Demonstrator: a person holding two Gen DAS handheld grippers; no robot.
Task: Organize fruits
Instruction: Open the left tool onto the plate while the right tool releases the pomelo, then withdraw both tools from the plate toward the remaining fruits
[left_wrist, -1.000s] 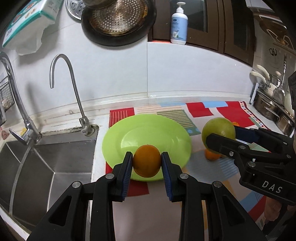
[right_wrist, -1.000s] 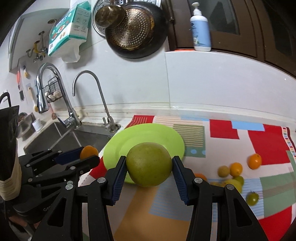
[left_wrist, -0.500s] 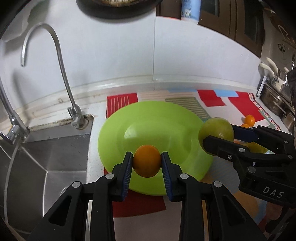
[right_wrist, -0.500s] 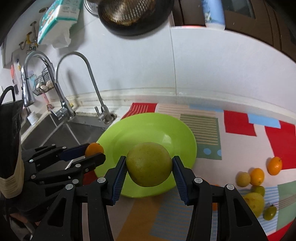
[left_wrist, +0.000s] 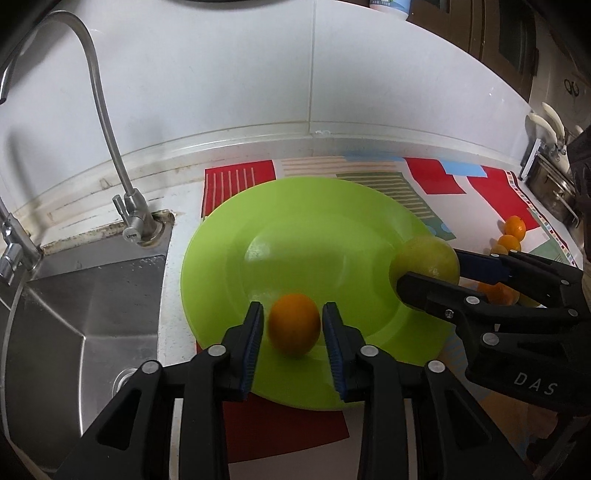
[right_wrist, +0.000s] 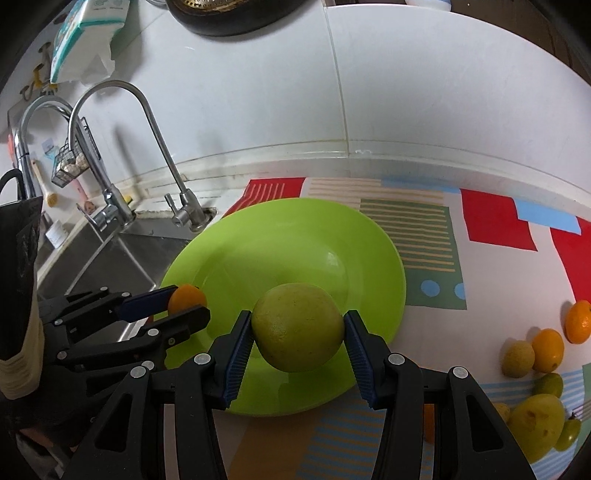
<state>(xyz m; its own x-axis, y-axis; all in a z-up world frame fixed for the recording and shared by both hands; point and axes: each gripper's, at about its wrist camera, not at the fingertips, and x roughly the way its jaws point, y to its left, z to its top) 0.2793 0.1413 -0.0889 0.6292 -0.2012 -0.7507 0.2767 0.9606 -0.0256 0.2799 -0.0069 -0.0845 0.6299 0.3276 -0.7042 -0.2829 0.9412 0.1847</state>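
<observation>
My left gripper has its jaws a little apart around a small orange, which sits low over the near edge of the lime green plate; gaps show on both sides of the fruit. My right gripper is shut on a large yellow-green citrus fruit, held above the plate at its near right part. In the left wrist view that fruit hangs over the plate's right rim. In the right wrist view the orange is at the plate's left rim.
The plate lies on a patterned mat by a steel sink with a faucet. Several loose oranges and yellow-green fruits lie on the mat at the right. A tiled wall stands behind.
Both grippers moved forward and down over the plate. The left jaws have parted slightly from the orange. The right gripper still grips the large fruit.
</observation>
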